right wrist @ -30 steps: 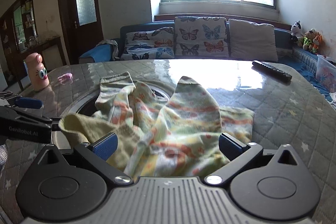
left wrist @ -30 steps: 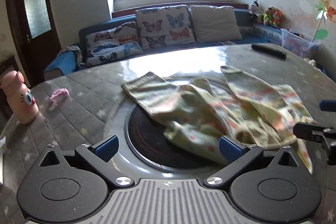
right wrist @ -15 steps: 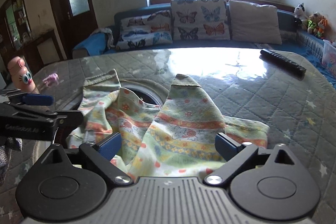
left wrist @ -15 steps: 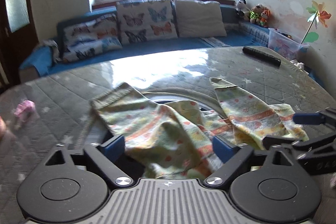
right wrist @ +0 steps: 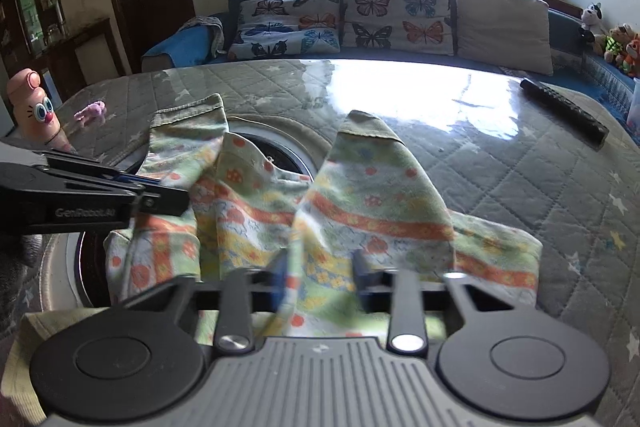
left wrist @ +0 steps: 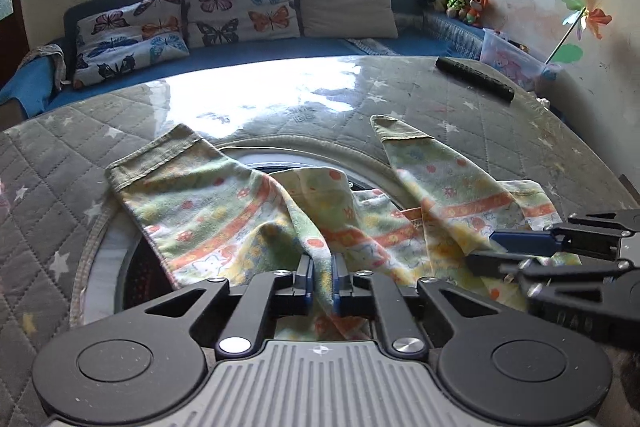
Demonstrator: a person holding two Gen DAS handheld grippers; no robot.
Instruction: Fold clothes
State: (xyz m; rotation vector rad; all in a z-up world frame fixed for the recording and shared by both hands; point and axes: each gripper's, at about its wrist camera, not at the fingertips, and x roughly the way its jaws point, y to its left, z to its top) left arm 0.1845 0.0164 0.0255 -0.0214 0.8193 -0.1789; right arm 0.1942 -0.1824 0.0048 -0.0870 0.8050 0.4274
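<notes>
A pair of small children's trousers (left wrist: 256, 223), pale green with orange stripes and cartoon prints, lies rumpled on a round table covered in a grey quilted cloth with stars (left wrist: 60, 163). The garment sits partly over a dark circular recess (right wrist: 276, 151) in the middle of the table. Its two legs point away toward the window, each ending in a plain olive cuff, spread apart like a V.

The left gripper (left wrist: 320, 277) has its blue-padded jaws pressed close together, pinching a ridge of the fabric at the near edge of the garment. The right gripper (right wrist: 320, 277) has its jaws drawn in around a fold of the same trousers near the base of the right-hand leg; this part is blurred, and the cloth appears pinched between them. Each gripper shows at the edge of the other's view, just beside the fabric.

A black remote control (left wrist: 474, 78) lies well apart on the far right of the table. A pink cartoon-faced bottle (right wrist: 34, 109) and a small pink toy (right wrist: 91, 111) stand at the far left. Behind the table is a blue sofa (right wrist: 188, 43) with butterfly cushions (right wrist: 394, 11)
</notes>
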